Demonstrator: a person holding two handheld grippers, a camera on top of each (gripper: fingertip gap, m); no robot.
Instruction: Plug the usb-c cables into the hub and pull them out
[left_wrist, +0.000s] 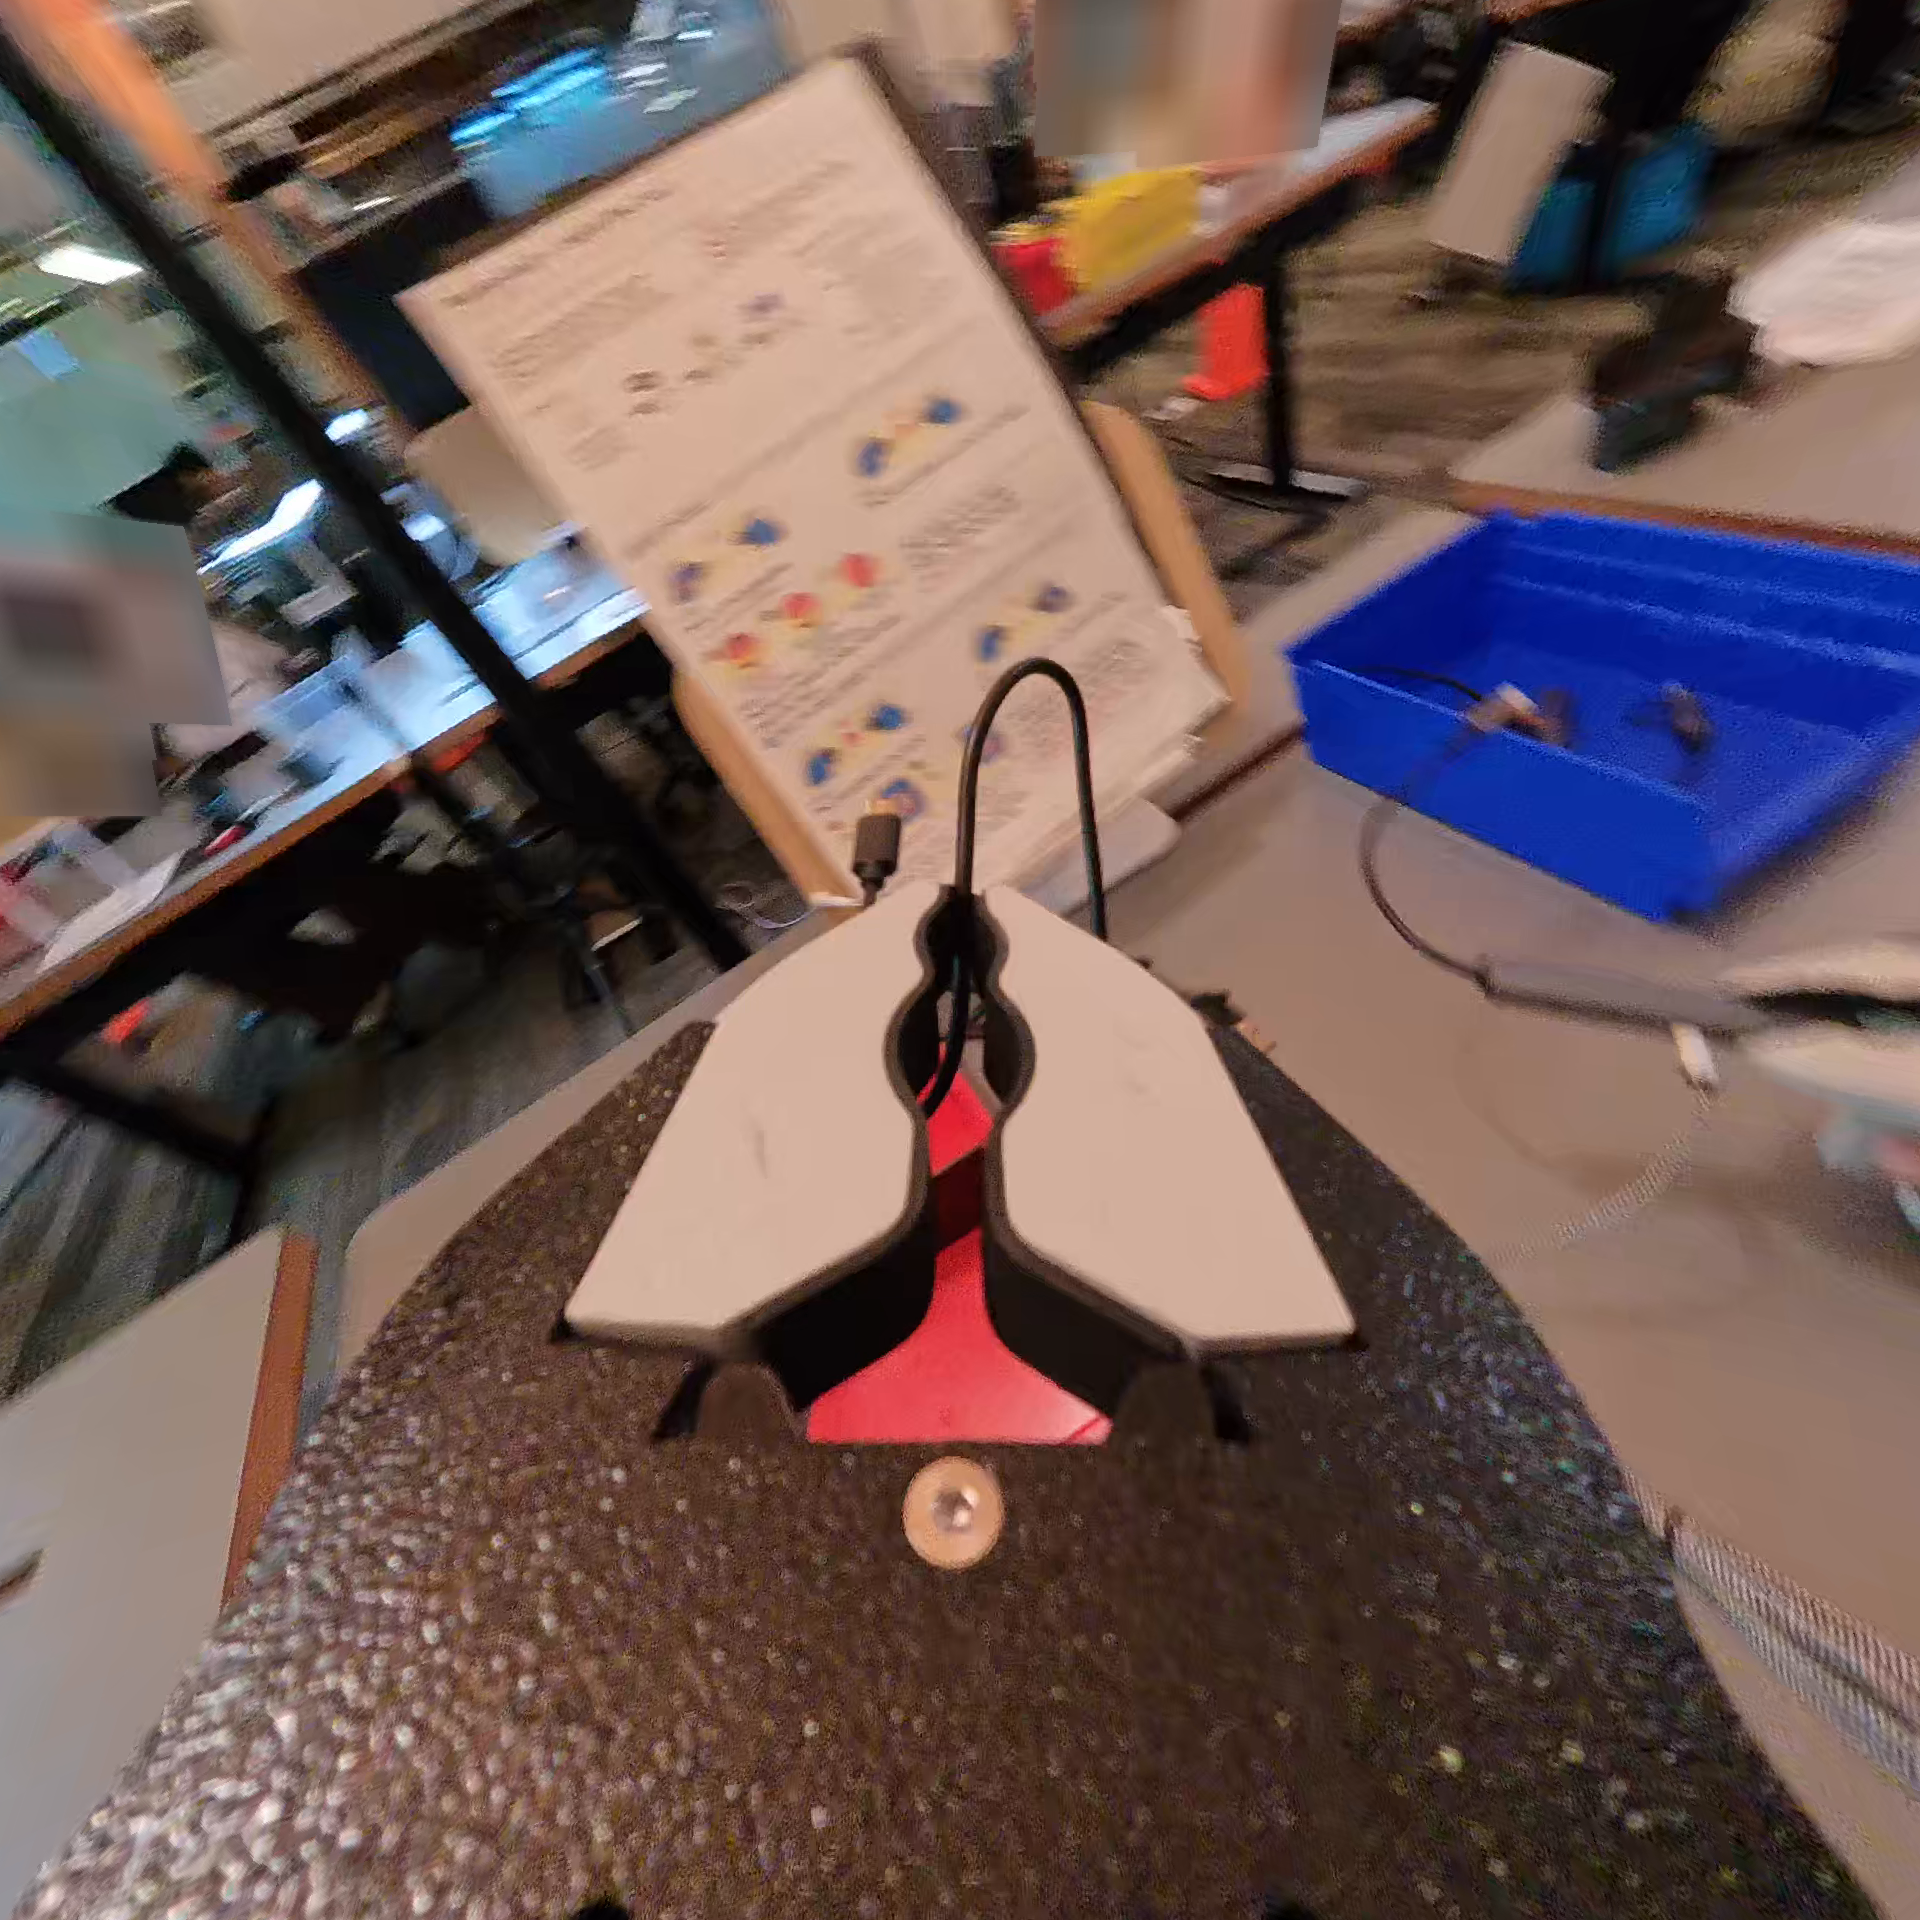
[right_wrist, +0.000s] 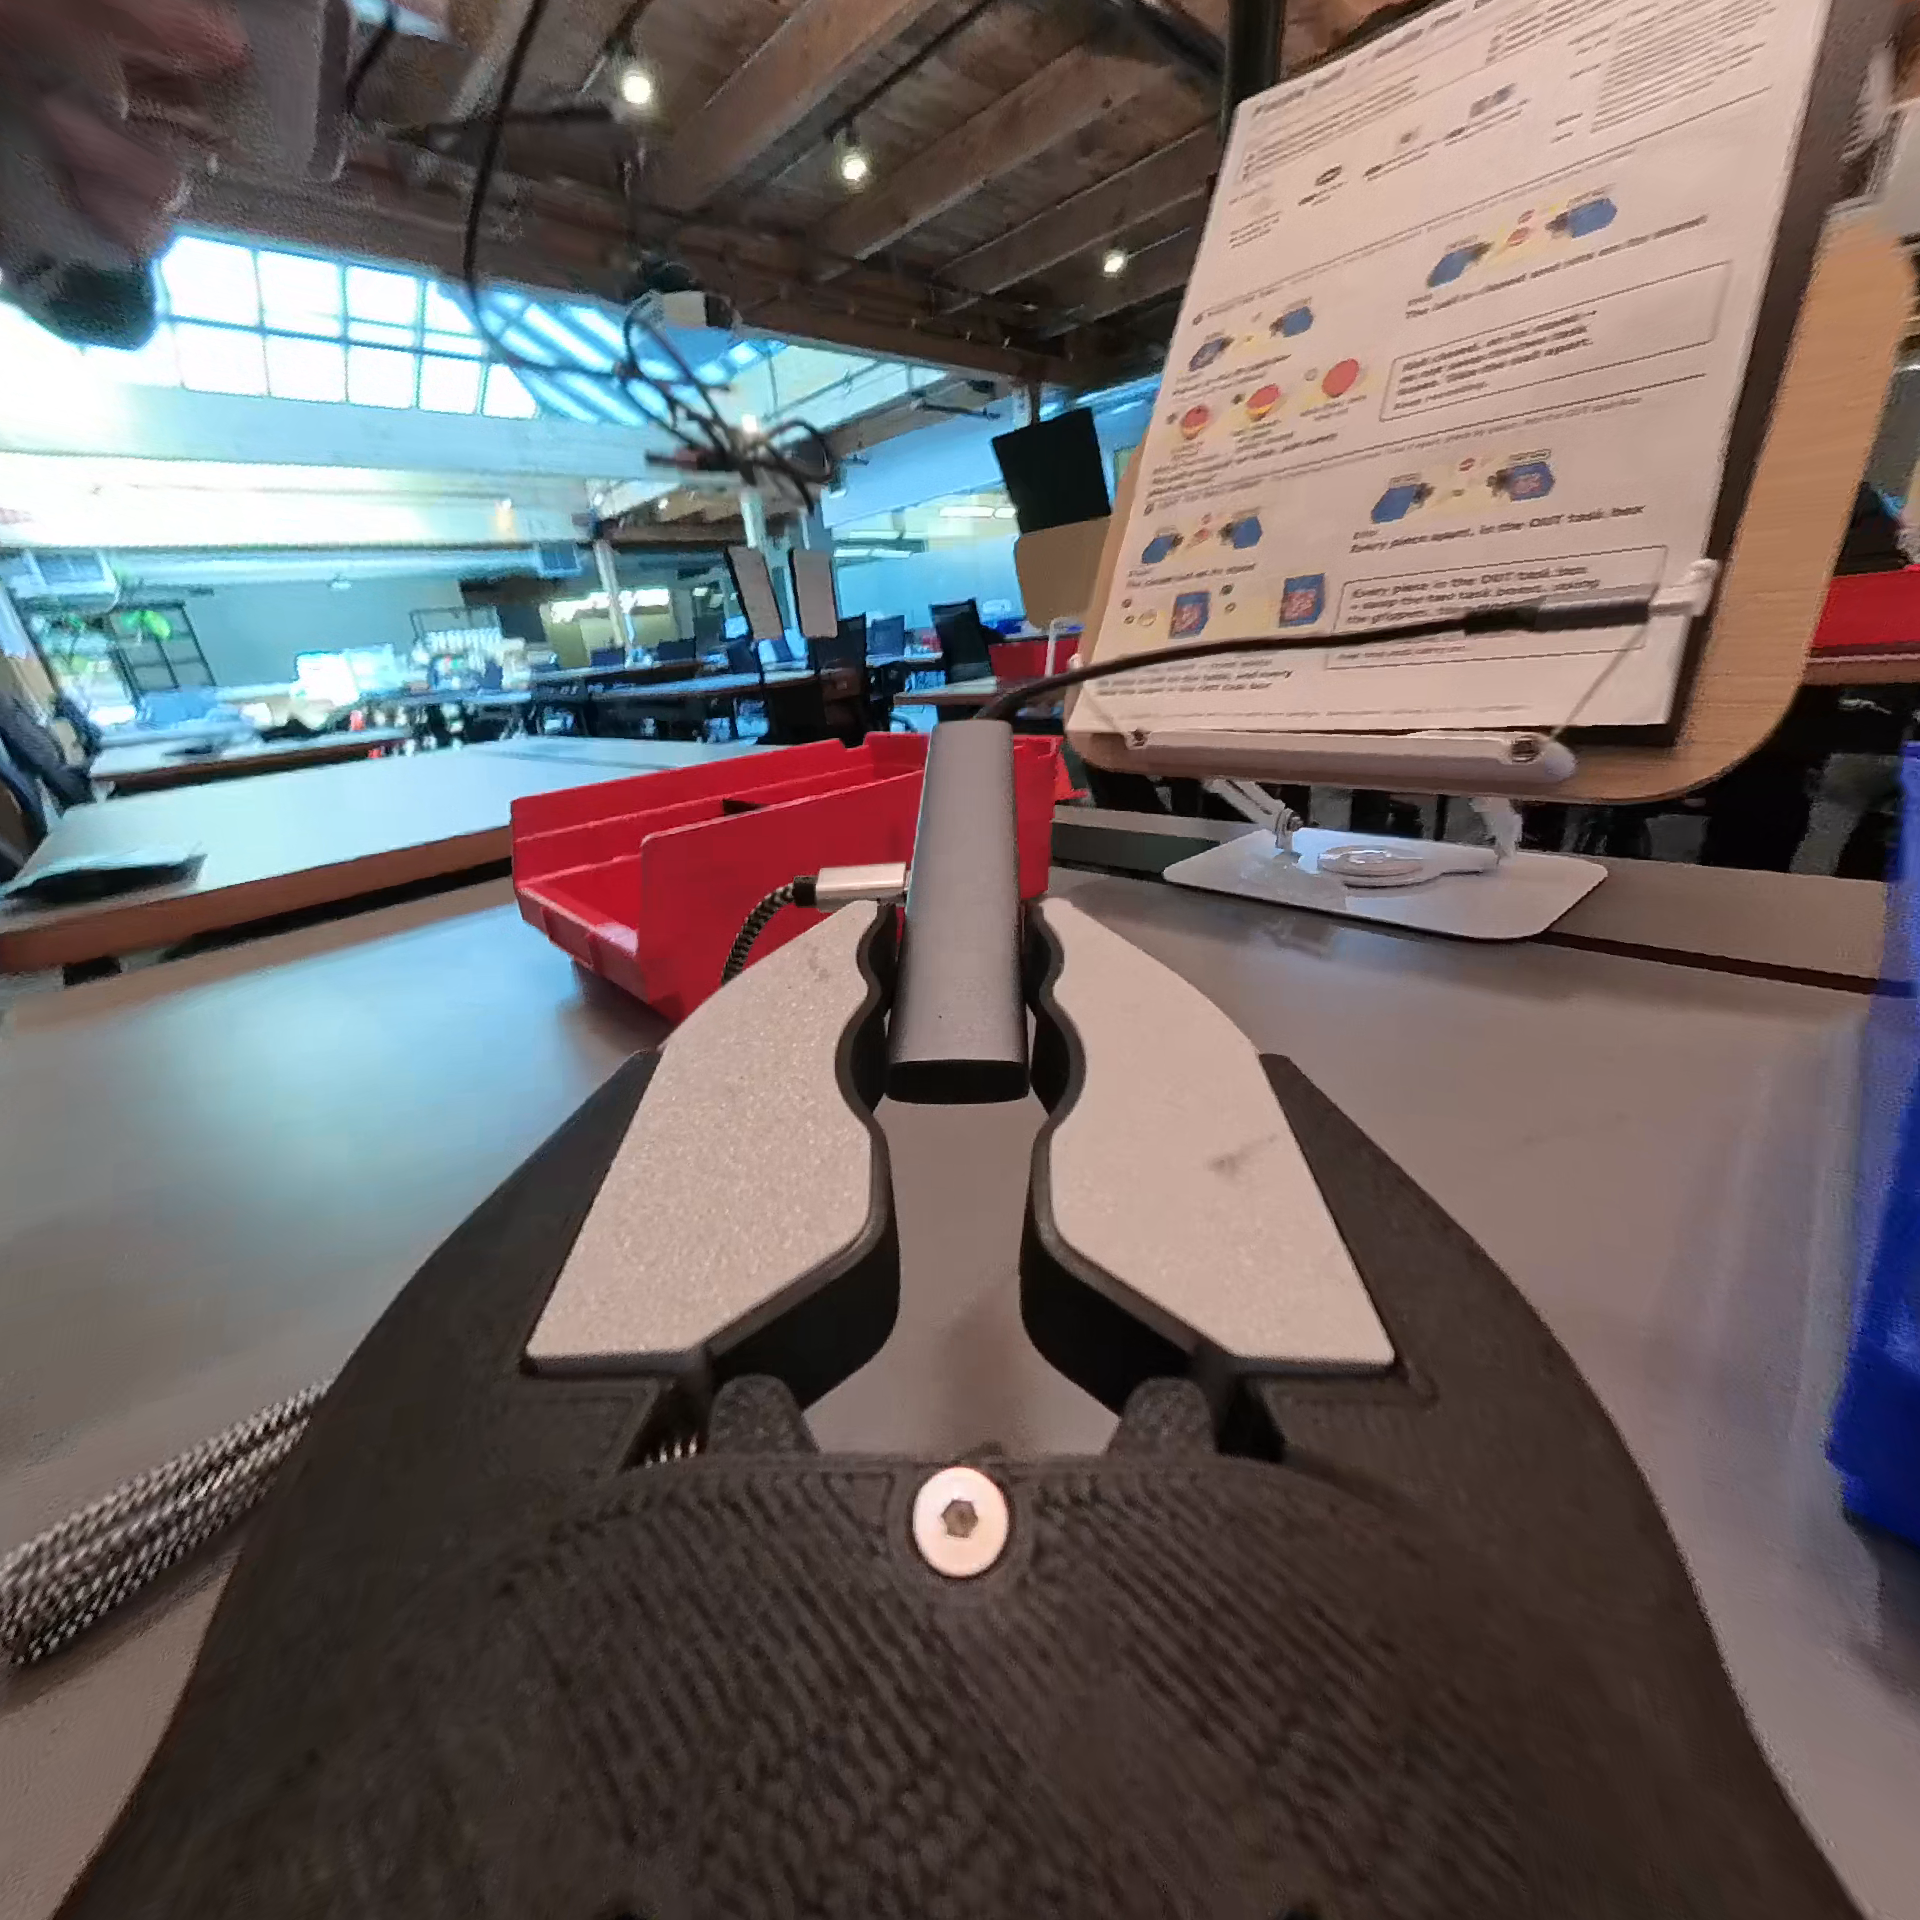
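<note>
My left gripper is shut on a thin black USB-C cable. The cable loops up above the fingertips, and its plug hangs free to the left. My right gripper is shut on the dark grey hub, held low over the table with its length pointing away. A silver USB-C plug on a braided cable sits in the hub's left side. The hub's own black lead runs off to the right. The hub also shows blurred at the right of the left wrist view.
A red bin stands just behind the hub. A blue bin with small parts is on the right. A paper sheet on a wooden stand stands at the back of the grey table. The left gripper shows blurred high up. My hands' fingertips stand some 30 centimetres from each other.
</note>
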